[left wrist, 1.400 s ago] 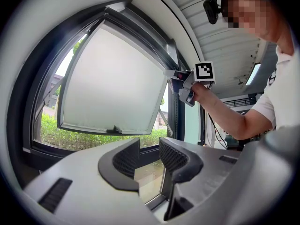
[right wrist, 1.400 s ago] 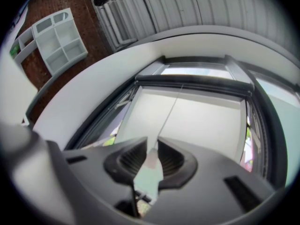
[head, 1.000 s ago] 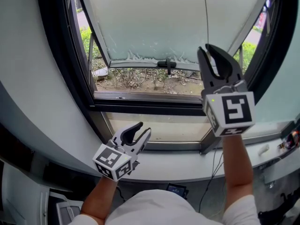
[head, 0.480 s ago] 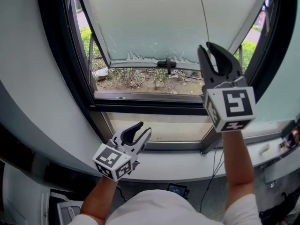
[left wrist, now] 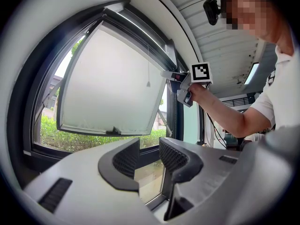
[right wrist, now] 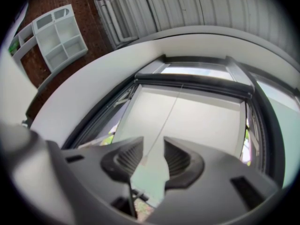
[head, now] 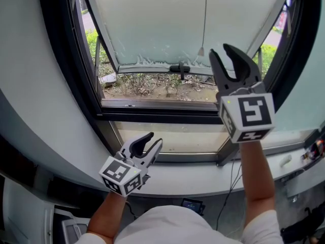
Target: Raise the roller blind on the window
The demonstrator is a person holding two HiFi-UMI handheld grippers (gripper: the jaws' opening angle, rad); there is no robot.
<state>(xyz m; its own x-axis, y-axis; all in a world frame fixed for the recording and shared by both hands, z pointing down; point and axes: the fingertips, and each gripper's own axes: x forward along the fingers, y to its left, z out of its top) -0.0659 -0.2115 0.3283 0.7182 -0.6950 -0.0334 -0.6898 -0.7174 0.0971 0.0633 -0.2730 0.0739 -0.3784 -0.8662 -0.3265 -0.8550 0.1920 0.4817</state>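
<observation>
The window (head: 152, 113) fills the view, with its sash tilted open. A white sheet, taken here as the blind (head: 162, 19), covers the sash down to its lower rail. Whether it is blind or frosted pane cannot be settled. Judge the raise as not yet showing.

Your right gripper (head: 219, 50) is held up at the sash's lower right corner. Its jaws stand well apart, have just been opening, and hold nothing. Your left gripper (head: 155, 138) sits low over the sill (head: 203, 179), near the frame's lower left corner, jaws wide and empty.

The cord (head: 204, 14) hangs down the middle of the sheet. Its end weight (head: 201, 51) is just left of the right gripper and clear of it.

Change from a second ago: the cord then ran down into the right jaws. It now hangs free, swung to the left. Neither gripper has shifted.

Remaining, as a judgement: retake the cord and pull until the sheet rises.
</observation>
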